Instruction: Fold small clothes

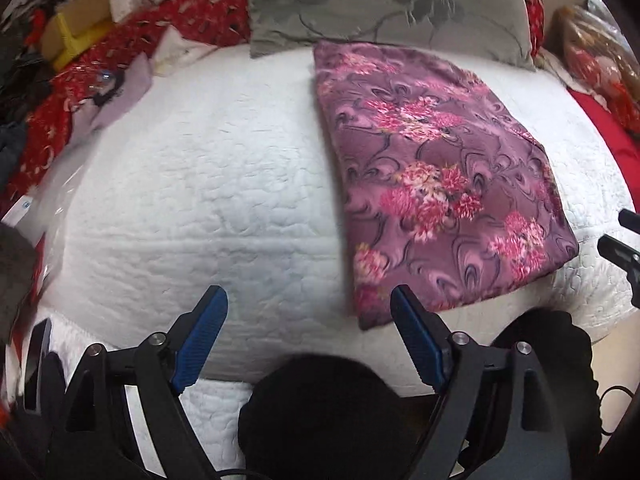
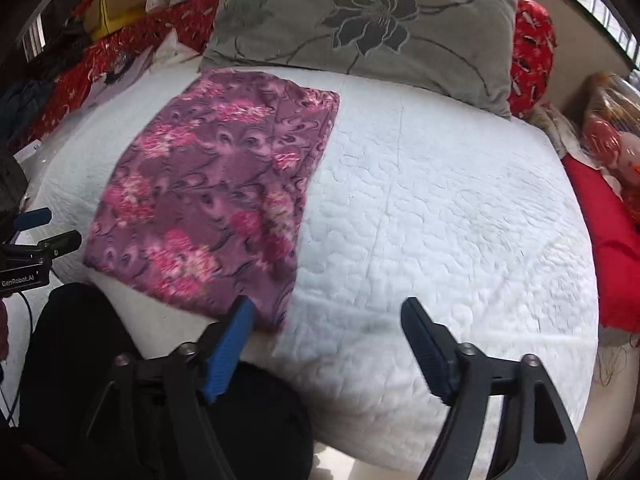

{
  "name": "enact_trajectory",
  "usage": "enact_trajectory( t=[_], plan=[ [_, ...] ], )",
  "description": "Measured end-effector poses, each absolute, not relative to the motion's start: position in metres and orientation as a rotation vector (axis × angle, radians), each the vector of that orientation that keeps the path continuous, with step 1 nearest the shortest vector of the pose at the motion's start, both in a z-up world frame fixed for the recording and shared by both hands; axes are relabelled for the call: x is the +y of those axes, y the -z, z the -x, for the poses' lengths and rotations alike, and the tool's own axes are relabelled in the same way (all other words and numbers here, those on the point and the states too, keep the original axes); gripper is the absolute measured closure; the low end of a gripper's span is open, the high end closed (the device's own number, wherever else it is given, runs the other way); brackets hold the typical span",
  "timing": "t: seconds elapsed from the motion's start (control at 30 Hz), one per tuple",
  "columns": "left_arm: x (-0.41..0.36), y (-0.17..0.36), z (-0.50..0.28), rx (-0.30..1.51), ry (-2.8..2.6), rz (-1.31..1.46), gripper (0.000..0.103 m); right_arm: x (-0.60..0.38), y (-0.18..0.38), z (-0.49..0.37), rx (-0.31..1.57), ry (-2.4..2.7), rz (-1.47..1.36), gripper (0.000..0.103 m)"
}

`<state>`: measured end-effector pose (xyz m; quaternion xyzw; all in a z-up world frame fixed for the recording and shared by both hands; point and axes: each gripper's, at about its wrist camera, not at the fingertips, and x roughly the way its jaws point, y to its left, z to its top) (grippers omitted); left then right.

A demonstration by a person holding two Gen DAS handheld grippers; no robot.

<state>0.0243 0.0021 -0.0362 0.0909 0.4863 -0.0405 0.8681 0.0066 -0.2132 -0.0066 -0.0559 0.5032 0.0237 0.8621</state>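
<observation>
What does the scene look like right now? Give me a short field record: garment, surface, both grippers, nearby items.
garment: purple cloth with pink flower print, folded into a flat rectangle
surface: white quilted bedspread, the cloth lies on it
left gripper: open, empty, near the cloth's near corner
right gripper: open, empty, left finger at the cloth's near edge
behind cloth: grey pillow with a dark flower pattern
far side: red patterned fabric

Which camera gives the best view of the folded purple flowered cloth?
The left wrist view: the purple flowered cloth lies sharp there, all four edges showing. In the right wrist view its near corner is blurred and partly hidden behind a claw finger.
</observation>
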Motion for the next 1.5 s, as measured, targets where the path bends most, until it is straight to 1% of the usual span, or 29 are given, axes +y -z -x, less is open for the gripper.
enact_trajectory(
  t=[0.2, 0.27, 0.57, 0.7, 1.07, 1.5],
  plan=[
    [0.006, 0.029, -0.008, 0.939, 0.059, -0.205, 0.018, -0.2, 0.002, 0.009, 1.029, 0.0, 0.174, 0.02],
    [0.004, 0.023, 0.001, 0.918, 0.062, -0.202, 0.018, -0.196, -0.003, 0.018, 1.01, -0.001, 0.175, 0.015],
    [-0.007, 0.018, 0.008, 0.915, 0.088, -0.212, 0.018, -0.187, -0.025, 0.031, 0.915, -0.011, 0.144, 0.006],
    [-0.015, 0.016, 0.012, 0.899, 0.106, -0.228, 0.018, -0.187, -0.031, 0.031, 0.895, -0.009, 0.149, 0.006],
    [-0.023, 0.003, 0.014, 0.882, 0.124, -0.221, 0.018, -0.197, -0.032, 0.022, 0.916, 0.073, 0.143, 0.005],
    [-0.031, -0.008, 0.023, 0.877, 0.181, -0.179, 0.018, -0.203, -0.044, 0.034, 0.86, 0.093, 0.138, 0.005]
  ],
)
